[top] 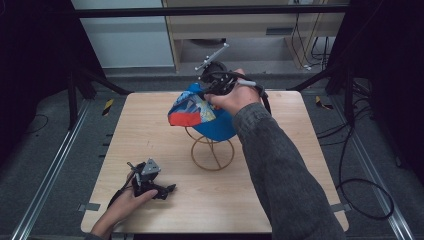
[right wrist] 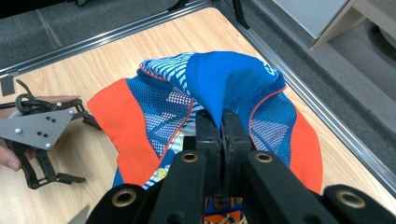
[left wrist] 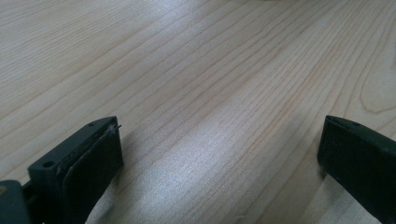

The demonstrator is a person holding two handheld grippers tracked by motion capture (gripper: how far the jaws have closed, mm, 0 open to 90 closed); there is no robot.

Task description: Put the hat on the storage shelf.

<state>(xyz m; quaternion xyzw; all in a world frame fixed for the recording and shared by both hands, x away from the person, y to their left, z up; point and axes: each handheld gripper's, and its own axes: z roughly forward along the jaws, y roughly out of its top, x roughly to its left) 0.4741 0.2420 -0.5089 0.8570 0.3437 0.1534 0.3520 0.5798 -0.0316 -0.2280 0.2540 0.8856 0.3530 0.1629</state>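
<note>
A pale wooden table [top: 280,200] fills the middle of the high view, set on dark grey floor with metal rails along its left and right sides. Behind it, at the far edge of the room, stands a light wood cabinet [top: 240,25].

A grey sleeve [top: 285,170] reaches in from the near right and runs up across the right half of the table to a hand [top: 232,97] over the far centre. That hand holds the right gripper [right wrist: 220,126], whose jaws are pinched together on a fold of the cloth [top: 200,112]. In the right gripper view the blue fabric rises into a peak just where the two jaws meet.

The cloth is blue with orange borders, mesh panels and a striped, patterned patch. It hangs lifted above the far centre of the table, draped over the top of the stand [top: 212,150], a gold wire frame whose round base ring rests on the table near the middle.

Black cables [top: 360,195] lie looped on the floor to the right of the table.

The left gripper [top: 167,190] rests low on the table at the near left, well apart from the cloth, held by the other hand [top: 125,205]. A grey three-cornered plate sits on top of it. In the left gripper view its jaws stand wide apart over bare wood, holding nothing.
</note>
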